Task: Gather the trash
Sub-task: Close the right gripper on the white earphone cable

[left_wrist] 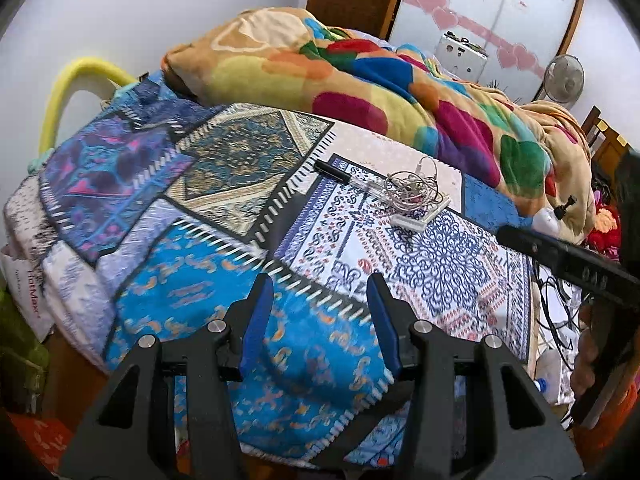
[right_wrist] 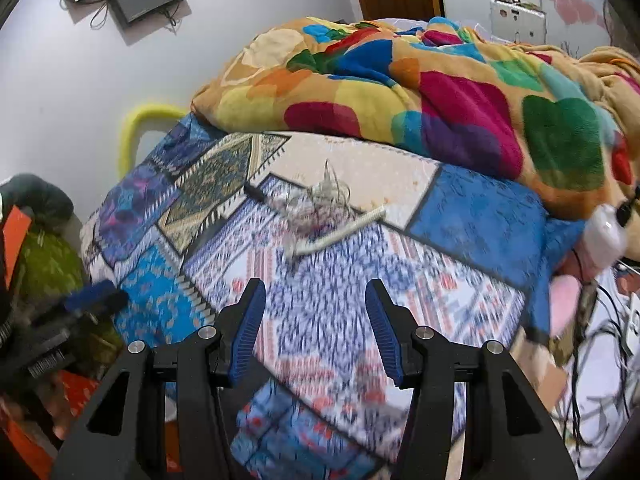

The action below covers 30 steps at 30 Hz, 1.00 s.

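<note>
A tangle of pale earphone wire [left_wrist: 414, 188] lies on a small white flat block [left_wrist: 420, 212] in the middle of the patterned bedsheet [left_wrist: 192, 248], next to a black-capped pen [left_wrist: 340, 176]. The wire tangle [right_wrist: 324, 196], the white block [right_wrist: 340, 232] and the pen [right_wrist: 260, 194] also show, blurred, in the right wrist view. My left gripper [left_wrist: 320, 308] is open and empty above the sheet's near blue patch. My right gripper [right_wrist: 316, 312] is open and empty, short of the tangle. The right gripper's body [left_wrist: 568, 256] shows at the left view's right edge.
A bunched multicoloured blanket [left_wrist: 360, 80] covers the bed's far side. A yellow padded rail [left_wrist: 68, 96] stands at the bed's left. Cables [left_wrist: 556, 312] hang off the bed's right edge. A fan [left_wrist: 564, 80] and wardrobe [left_wrist: 492, 12] stand behind. A green bundle [right_wrist: 48, 264] sits left.
</note>
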Motion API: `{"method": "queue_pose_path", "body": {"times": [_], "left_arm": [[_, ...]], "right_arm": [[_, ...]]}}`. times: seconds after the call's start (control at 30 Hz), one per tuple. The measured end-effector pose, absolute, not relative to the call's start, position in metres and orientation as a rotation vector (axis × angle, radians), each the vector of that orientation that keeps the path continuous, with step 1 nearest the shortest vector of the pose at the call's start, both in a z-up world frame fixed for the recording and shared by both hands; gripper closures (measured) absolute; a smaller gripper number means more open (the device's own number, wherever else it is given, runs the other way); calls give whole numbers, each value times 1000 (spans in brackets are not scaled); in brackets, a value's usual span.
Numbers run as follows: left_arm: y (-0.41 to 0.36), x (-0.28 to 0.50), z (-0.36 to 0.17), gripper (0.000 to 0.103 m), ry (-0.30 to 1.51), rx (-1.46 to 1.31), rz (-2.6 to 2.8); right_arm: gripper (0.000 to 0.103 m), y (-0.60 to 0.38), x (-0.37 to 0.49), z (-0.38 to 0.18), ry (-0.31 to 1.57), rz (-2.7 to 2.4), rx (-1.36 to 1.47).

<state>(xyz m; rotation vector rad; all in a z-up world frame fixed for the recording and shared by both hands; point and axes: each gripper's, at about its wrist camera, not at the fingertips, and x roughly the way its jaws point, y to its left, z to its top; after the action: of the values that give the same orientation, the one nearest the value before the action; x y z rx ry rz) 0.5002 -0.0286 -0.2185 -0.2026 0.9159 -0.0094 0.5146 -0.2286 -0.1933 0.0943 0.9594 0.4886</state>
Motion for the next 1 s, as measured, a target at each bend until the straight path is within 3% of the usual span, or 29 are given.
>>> {"method": "queue_pose_path", "body": {"times": [0.13, 0.27, 0.47, 0.7, 1.0], "left_arm": [[-29, 519, -234, 55, 939, -219, -15], [-25, 527, -247, 55, 952, -204, -13], [-19, 532, -260, 55, 973, -220, -22], [-17, 534, -268, 55, 981, -225, -23], [-22, 533, -256, 55, 965, -234, -26]], "right_arm": [[56, -215, 542, -204, 958, 501, 77], [82, -206, 554, -210, 949, 534, 75], [94, -193, 571, -221, 944, 534, 53], [101, -192, 575, -224, 935, 537, 59], [102, -203, 558, -198, 893, 563, 65]]}}
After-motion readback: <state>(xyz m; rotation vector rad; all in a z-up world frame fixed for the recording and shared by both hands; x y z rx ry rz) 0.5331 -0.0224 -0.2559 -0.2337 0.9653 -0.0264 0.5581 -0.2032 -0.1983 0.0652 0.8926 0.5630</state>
